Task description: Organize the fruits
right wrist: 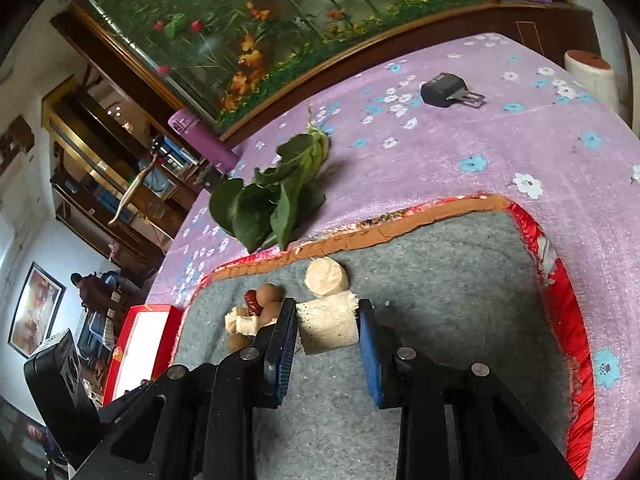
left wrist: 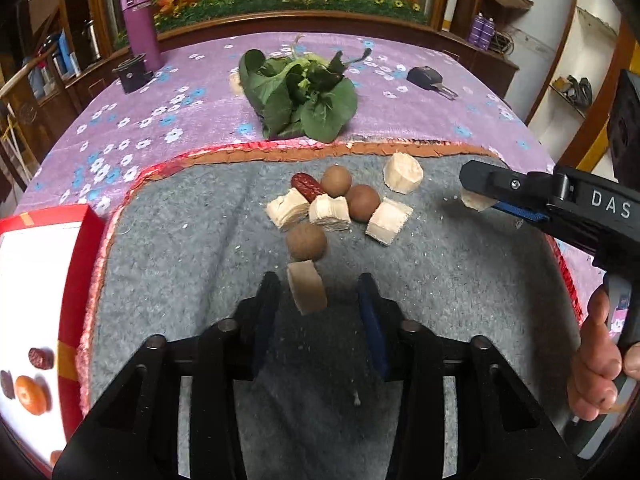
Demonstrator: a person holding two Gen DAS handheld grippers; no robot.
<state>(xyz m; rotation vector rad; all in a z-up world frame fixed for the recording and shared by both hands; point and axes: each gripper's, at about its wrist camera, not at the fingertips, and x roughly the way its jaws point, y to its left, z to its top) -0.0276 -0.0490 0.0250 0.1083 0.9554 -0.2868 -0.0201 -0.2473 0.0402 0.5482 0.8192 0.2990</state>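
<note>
On the grey mat (left wrist: 200,240) lie several pale sugarcane chunks (left wrist: 390,216), three brown longans (left wrist: 307,241) and a red date (left wrist: 307,187). My left gripper (left wrist: 319,286) is open, with one pale chunk (left wrist: 307,288) lying between its fingers, nearer the left one. My right gripper (right wrist: 327,320) is shut on a pale sugarcane chunk (right wrist: 328,326), held above the mat; it also shows in the left wrist view (left wrist: 476,200). The fruit pile (right wrist: 256,312) sits just left of it.
A red-rimmed white box (left wrist: 72,280) at the left holds a date and an orange fruit (left wrist: 31,395). Leafy greens (left wrist: 304,96), a purple bottle (left wrist: 141,26), a black cup (left wrist: 134,74) and a black key (left wrist: 430,78) lie on the purple flowered cloth beyond.
</note>
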